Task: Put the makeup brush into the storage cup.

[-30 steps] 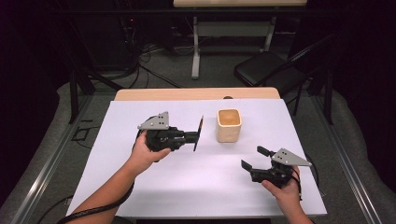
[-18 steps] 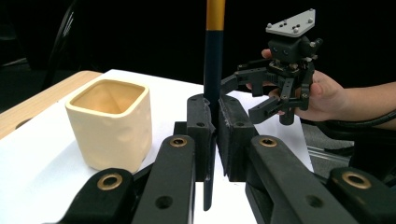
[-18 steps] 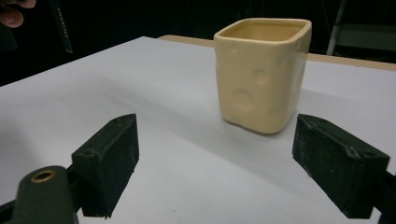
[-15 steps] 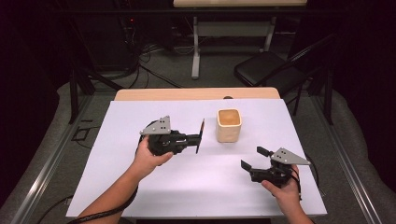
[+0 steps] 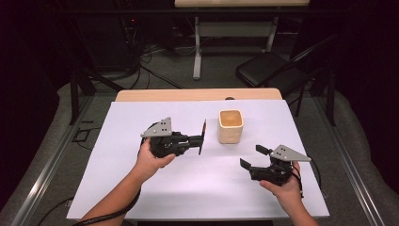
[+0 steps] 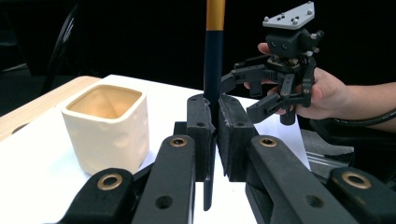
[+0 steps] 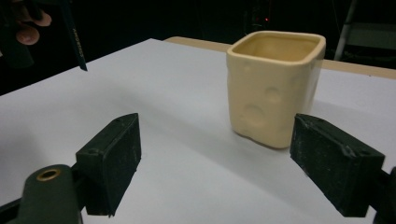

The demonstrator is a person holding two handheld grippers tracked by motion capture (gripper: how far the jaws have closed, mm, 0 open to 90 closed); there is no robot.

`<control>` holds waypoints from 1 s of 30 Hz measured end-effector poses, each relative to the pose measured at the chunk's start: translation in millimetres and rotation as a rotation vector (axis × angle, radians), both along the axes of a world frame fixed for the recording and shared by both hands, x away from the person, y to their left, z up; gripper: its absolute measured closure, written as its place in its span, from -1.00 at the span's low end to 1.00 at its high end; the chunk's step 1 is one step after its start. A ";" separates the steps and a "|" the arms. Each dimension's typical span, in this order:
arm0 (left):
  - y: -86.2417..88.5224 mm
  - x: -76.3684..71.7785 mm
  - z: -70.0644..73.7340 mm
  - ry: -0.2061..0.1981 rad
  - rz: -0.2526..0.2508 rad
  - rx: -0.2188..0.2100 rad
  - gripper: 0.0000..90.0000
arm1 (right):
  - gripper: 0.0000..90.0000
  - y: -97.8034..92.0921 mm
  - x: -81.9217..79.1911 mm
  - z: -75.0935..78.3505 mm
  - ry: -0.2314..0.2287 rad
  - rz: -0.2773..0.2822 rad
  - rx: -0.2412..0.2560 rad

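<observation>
Left gripper above white table, jaws clamped on dark pencil; we see its shaft rise upright between them in left gripper view, orange band near top. Just beside pencil, cream square cup stands upright, apart from it. We note right gripper near table's near right edge, jaws spread wide, holding nothing, pointed toward cup from well short. Folding chair beyond table.
</observation>
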State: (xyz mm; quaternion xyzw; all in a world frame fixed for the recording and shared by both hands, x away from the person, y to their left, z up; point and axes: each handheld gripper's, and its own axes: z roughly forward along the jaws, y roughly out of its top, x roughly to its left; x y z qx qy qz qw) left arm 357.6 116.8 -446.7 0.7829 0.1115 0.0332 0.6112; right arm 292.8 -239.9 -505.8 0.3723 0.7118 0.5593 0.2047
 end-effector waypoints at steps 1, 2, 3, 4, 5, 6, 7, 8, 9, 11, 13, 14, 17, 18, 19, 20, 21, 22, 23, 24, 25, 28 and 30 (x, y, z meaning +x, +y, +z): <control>0.0 -0.2 0.2 -0.001 0.000 0.001 0.86 | -0.59 0.6 0.5 2.9 -0.001 0.009 0.001; 0.0 -0.4 0.5 -0.002 -0.001 0.000 0.86 | -0.53 1.0 0.7 4.7 -0.004 0.015 0.003; -0.4 -1.4 0.8 -0.008 0.017 0.002 0.86 | -0.48 1.4 1.4 7.6 -0.017 0.025 0.001; 0.0 -0.8 1.1 -0.006 -0.001 0.000 0.86 | -0.46 2.3 2.0 9.7 -0.023 0.029 0.006; 0.0 -1.0 1.2 -0.004 -0.003 -0.002 0.86 | -0.41 3.7 2.8 12.1 -0.028 0.031 0.006; -0.1 -1.1 1.4 -0.007 -0.004 -0.002 0.86 | -0.39 4.3 3.4 13.5 -0.031 0.035 0.000; -0.1 -1.4 1.8 -0.008 -0.002 -0.002 0.86 | -0.36 5.4 4.0 15.3 -0.035 0.041 0.000; -0.4 -1.7 1.8 -0.007 -0.001 -0.007 0.86 | -0.33 6.6 4.8 17.1 -0.042 0.046 0.000; -0.6 -1.9 2.0 -0.008 -0.001 -0.009 0.86 | -0.29 7.8 5.5 18.6 -0.051 0.048 -0.001; -0.5 -2.3 2.7 -0.009 0.002 -0.009 0.86 | -0.19 11.1 7.4 23.7 -0.066 0.056 0.003; -0.6 -2.4 2.7 -0.009 0.002 -0.011 0.86 | -0.13 14.3 8.3 28.0 -0.075 0.062 0.017; -0.8 -2.3 2.5 -0.010 0.001 -0.011 0.86 | -0.11 16.2 9.0 31.7 -0.078 0.068 0.016; -1.2 -2.2 1.8 -0.009 0.002 -0.012 0.86 | -0.04 20.4 10.4 39.5 -0.089 0.083 0.020; -1.3 -2.1 1.5 -0.008 0.002 -0.013 0.86 | -0.03 21.4 10.8 42.0 -0.095 0.087 0.022; -1.4 -2.0 1.2 -0.008 0.000 -0.014 0.86 | -0.02 22.3 11.3 44.4 -0.094 0.092 0.031; -1.5 -2.0 1.1 -0.008 0.000 -0.014 0.86 | -0.02 23.2 12.1 46.5 -0.098 0.098 0.039; -1.5 -2.0 1.1 -0.008 0.001 -0.014 0.86 | 0.02 24.1 12.9 49.0 -0.106 0.101 0.045; -1.6 -2.1 1.1 -0.007 0.000 -0.015 0.86 | 0.04 24.2 13.5 50.6 -0.109 0.109 0.047; -1.6 -2.0 1.3 -0.008 0.000 -0.016 0.86 | 0.06 25.1 14.5 52.8 -0.112 0.117 0.054; -1.7 -1.9 1.5 -0.007 0.000 -0.016 0.86 | 0.06 25.3 14.9 54.2 -0.112 0.120 0.052; -1.8 -1.9 1.9 -0.008 0.002 -0.013 0.86 | 0.06 26.0 15.5 55.9 -0.114 0.123 0.055; -2.6 -1.9 3.0 -0.008 0.001 -0.012 0.86 | 0.06 28.3 16.7 61.8 -0.123 0.125 0.048; -3.1 -2.2 4.1 -0.008 0.003 -0.011 0.86 | 0.16 29.4 17.3 67.1 -0.126 0.136 0.046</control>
